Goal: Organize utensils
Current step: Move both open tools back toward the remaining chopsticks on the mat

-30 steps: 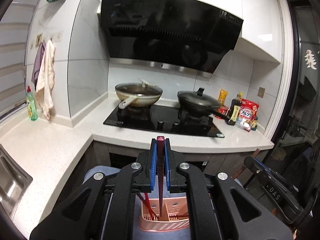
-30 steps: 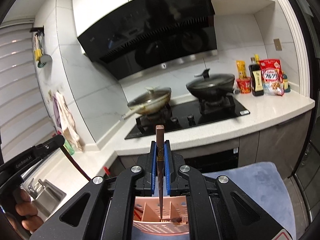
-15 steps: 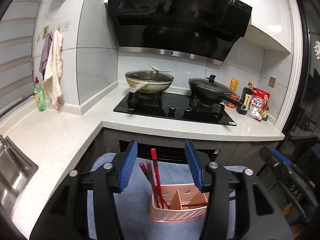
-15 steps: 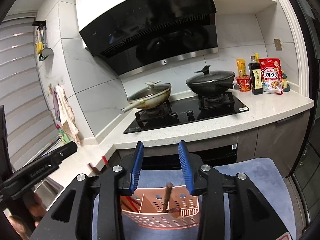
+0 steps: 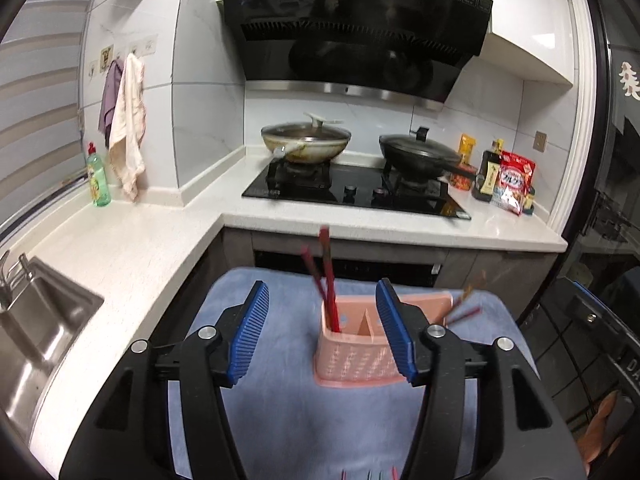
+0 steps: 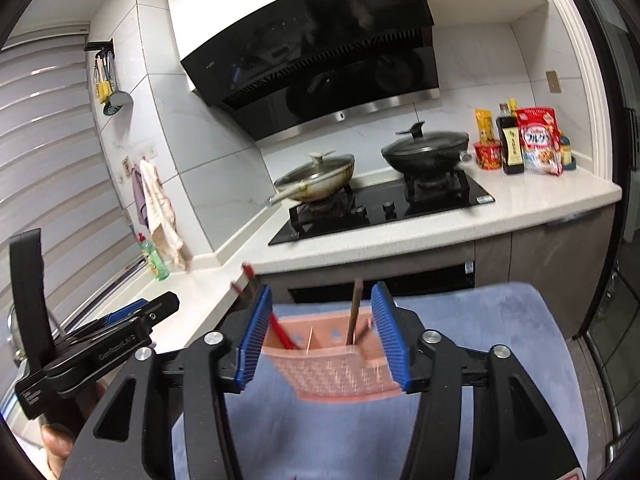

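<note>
A pink perforated utensil basket (image 5: 352,354) stands on a blue mat (image 5: 288,412); it also shows in the right wrist view (image 6: 332,372). Red chopsticks (image 5: 326,280) stand in its left compartment, and in the right wrist view (image 6: 280,330) too. A brown chopstick (image 6: 354,310) stands in its right compartment. Dark chopsticks (image 5: 466,304) lean out at its right end. My left gripper (image 5: 322,330) is open and empty, just in front of the basket. My right gripper (image 6: 320,340) is open and empty, its blue pads either side of the basket. The left gripper also shows at the left of the right wrist view (image 6: 132,328).
The white counter (image 5: 132,248) wraps around the left, with a steel sink (image 5: 36,320) at the far left. A black hob (image 5: 352,194) carries two lidded pans. Bottles and snack packets (image 5: 504,180) stand at the right. A green soap bottle (image 5: 97,178) stands by hanging towels.
Both grippers opened and let go of their chopsticks, which now stand in the basket. Both grippers have drawn back and up from the basket.
</note>
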`<state>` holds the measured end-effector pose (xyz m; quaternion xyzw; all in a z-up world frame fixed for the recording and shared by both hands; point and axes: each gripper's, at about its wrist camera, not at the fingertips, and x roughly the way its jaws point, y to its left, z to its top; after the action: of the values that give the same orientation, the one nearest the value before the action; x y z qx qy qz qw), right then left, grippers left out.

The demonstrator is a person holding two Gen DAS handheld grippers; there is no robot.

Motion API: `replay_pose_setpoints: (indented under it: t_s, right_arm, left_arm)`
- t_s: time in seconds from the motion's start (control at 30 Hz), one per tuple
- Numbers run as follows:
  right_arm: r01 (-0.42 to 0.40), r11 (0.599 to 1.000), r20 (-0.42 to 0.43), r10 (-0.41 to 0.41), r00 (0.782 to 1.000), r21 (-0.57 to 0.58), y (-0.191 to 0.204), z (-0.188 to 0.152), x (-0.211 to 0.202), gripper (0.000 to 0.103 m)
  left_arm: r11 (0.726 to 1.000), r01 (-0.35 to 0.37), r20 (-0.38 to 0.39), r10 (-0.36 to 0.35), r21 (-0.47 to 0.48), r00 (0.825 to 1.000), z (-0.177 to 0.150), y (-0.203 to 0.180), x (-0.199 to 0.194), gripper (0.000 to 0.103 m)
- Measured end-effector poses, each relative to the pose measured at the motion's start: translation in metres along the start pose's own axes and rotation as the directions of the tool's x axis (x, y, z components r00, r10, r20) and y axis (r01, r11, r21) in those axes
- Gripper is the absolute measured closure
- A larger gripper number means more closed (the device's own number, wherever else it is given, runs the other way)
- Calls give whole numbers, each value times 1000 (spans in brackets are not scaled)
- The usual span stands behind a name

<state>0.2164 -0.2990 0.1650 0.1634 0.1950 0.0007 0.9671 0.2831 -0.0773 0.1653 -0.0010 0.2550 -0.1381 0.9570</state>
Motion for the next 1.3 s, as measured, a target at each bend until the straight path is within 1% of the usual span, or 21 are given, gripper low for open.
replay_pose_setpoints:
  t_s: [0.13, 0.33, 0.57, 0.67, 0.8, 0.97, 1.07, 1.17, 1.2, 1.3]
  right_arm:
    - [25, 999, -33, -26, 999, -29, 1, -29, -23, 52]
    - [35, 998, -73, -39, 997, -54, 3, -67, -54, 52]
    - [55, 996, -131, -63, 989, -68, 2, -118, -75, 52]
    - [65, 997, -177, -73, 981, -50, -5, -142, -78, 52]
    - [74, 997, -226, -77, 971, -19, -14, -169, -79, 52]
    - [102, 993, -260, -113, 959, -55, -11, -204, -85, 52]
    - [114, 989, -280, -135, 950, -90, -6, -227, -89, 52]
    - [115, 986, -299, -147, 943, -121, -1, -245, -92, 52]
    - [112, 986, -306, -146, 941, -125, -1, -249, -92, 52]
    - [104, 986, -332, -142, 933, -131, 3, -264, -94, 52]
  left_arm:
    - [1000, -21, -31, 22, 10, 999, -29, 7, -14, 50]
    - [1000, -9, -105, 6, -24, 994, -77, 19, -30, 49]
    - [1000, -25, -158, 22, -15, 987, -135, 24, -48, 48]
    - [999, -41, -180, 41, 4, 983, -161, 24, -53, 47]
    - [999, -29, -228, 31, 14, 973, -194, 23, -56, 47]
    - [999, -33, -269, 33, 5, 963, -228, 24, -58, 47]
    - [1000, -31, -292, 30, -1, 956, -242, 24, -59, 47]
    - [999, -38, -315, 39, 10, 948, -259, 24, -61, 44]
    - [999, -40, -319, 42, 11, 947, -262, 23, -61, 42]
    - [999, -40, -327, 42, 12, 944, -274, 23, -65, 40]
